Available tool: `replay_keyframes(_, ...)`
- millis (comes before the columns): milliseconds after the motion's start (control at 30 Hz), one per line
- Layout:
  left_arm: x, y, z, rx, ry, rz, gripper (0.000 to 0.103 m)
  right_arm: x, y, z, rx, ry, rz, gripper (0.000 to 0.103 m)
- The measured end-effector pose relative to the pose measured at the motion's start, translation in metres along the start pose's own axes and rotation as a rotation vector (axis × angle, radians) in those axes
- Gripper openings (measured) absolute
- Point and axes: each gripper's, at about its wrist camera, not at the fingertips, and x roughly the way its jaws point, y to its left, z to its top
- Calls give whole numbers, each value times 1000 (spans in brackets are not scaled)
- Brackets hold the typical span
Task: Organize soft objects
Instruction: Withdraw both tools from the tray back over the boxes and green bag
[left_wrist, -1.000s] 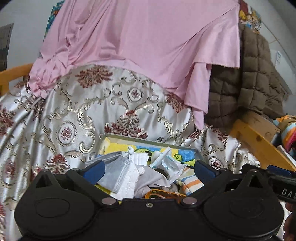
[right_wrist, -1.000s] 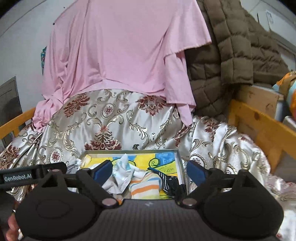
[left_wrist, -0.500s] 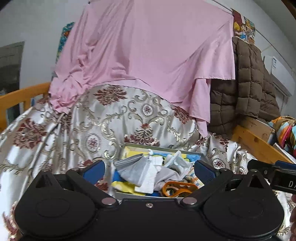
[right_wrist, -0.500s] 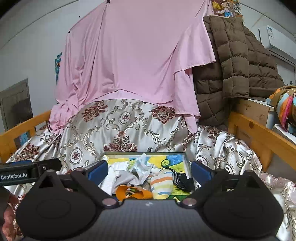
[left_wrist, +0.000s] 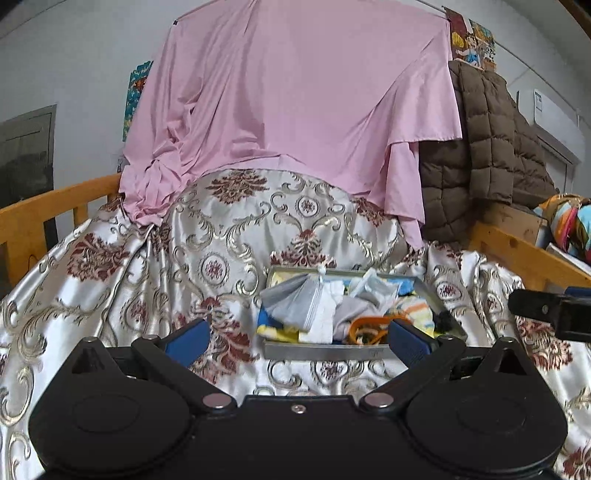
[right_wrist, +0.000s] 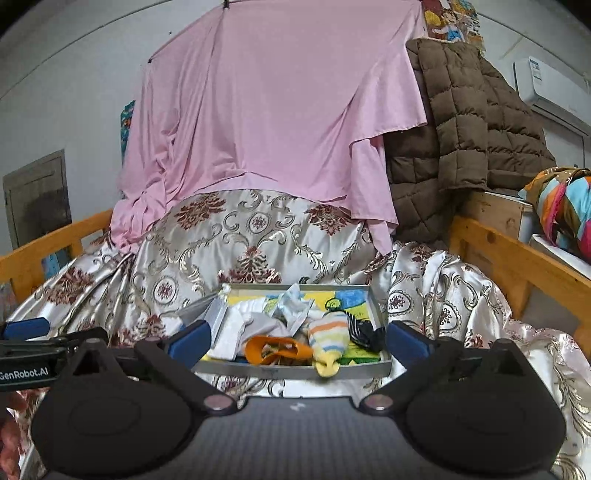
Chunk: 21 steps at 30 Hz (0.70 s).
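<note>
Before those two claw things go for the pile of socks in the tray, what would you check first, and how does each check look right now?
1. Right gripper open, nothing between its fingers: ok.
2. Left gripper open and empty: ok.
3. Tray in plain view ahead: ok.
4. Striped sock on top, easy to take: ok, though its toe hangs over the rim.
5. Tray level on the patterned bedspread: cannot tell.

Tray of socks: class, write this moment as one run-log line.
tray: on patterned cloth | socks: piled inside | left hand-held gripper: open, empty | right hand-held gripper: open, empty
</note>
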Motion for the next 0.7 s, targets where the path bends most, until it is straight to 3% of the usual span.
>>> replay_keyframes(700,-53,11,-13,-35,-2,52,102,-46,14,-4,-6,-22,15,103)
